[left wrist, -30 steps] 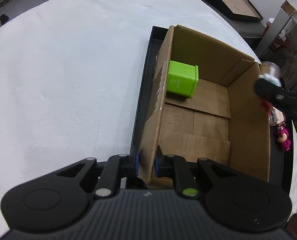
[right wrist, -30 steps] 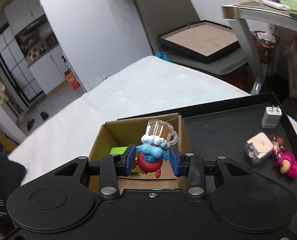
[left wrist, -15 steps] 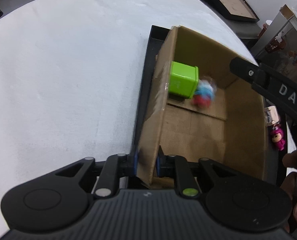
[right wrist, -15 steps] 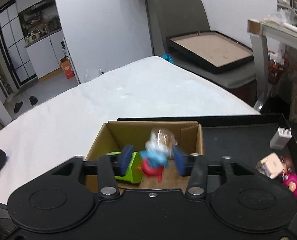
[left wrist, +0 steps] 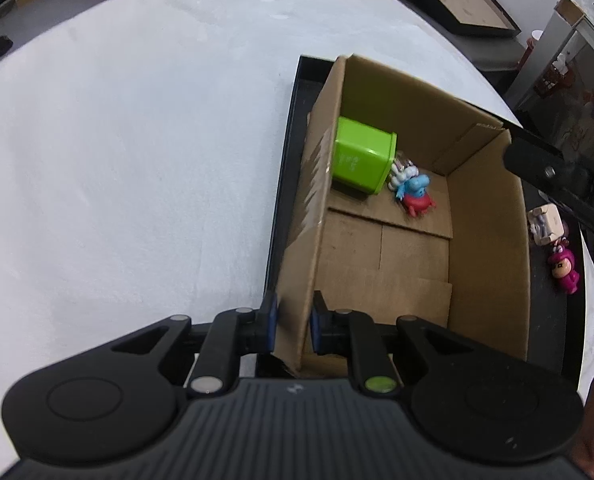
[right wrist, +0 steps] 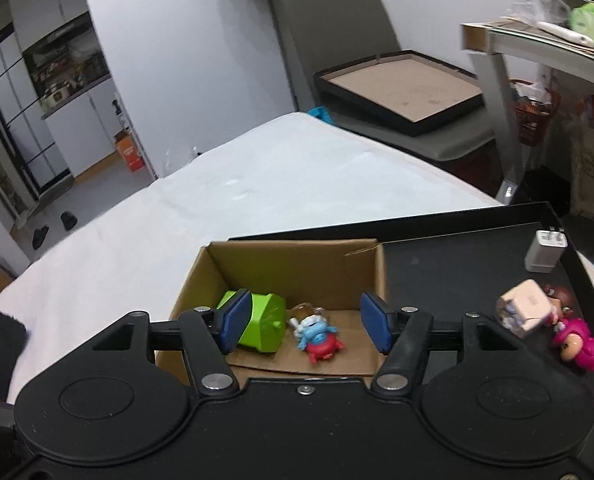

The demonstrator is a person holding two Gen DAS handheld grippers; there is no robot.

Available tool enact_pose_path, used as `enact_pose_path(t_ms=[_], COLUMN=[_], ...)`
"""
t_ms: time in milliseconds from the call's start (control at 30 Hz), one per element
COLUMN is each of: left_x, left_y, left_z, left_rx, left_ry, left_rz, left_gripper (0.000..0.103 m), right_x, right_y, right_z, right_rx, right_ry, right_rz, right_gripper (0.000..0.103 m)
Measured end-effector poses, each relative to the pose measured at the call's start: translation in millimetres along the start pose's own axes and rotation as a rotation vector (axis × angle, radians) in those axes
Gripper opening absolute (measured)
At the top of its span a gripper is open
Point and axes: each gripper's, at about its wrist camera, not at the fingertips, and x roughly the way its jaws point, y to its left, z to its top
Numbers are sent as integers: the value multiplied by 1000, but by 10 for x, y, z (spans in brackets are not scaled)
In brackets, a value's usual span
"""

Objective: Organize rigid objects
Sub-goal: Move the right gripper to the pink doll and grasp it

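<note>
Two toys already lie in the box [left wrist: 485, 240]; the right gripper [right wrist: 305, 322], jaws wide and empty, has the pink figure [right wrist: 577, 344] off to its right, while the left gripper [left wrist: 293, 322] pinches the box wall.

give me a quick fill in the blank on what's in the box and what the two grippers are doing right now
1. The left gripper is clamped on the ____ of the cardboard box.
2. The blue and red figurine lies in the box beside the ____ container.
3. The right gripper fingers are ____.
4. The pink figurine lies on the black ____.

Missing words: wall; green; open; tray
</note>
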Motion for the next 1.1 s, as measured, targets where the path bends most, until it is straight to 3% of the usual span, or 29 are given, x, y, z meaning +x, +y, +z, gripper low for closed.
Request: enact_pose_path(t_ms=[433, 500, 567, 667, 900, 1100], left_x=[21, 27, 39, 41, 55, 43], left_y=[-215, -202, -211, -247, -325, -421], left_z=[51, 47, 59, 61, 117, 142], left_rx=[40, 26, 22, 47, 30, 14], left_ry=[-4, -2, 3, -2, 0, 11], left_rz=[83, 83, 94, 131, 189, 171], left_gripper=[18, 22, 40, 55, 69, 79], right_x=[-124, -151, -160, -174, -64, 0], right_y=[-586, -676, -743, -879, -1170, -1336], right_z=[-40, -41, -44, -59, -103, -161], right_rx=[81, 66, 36, 21, 10, -4], right_ry=[30, 49, 73, 104, 148, 163], right_rz=[-79, -99, -113, -127, -197, -234], right_gripper=[60, 60, 60, 60, 63, 65])
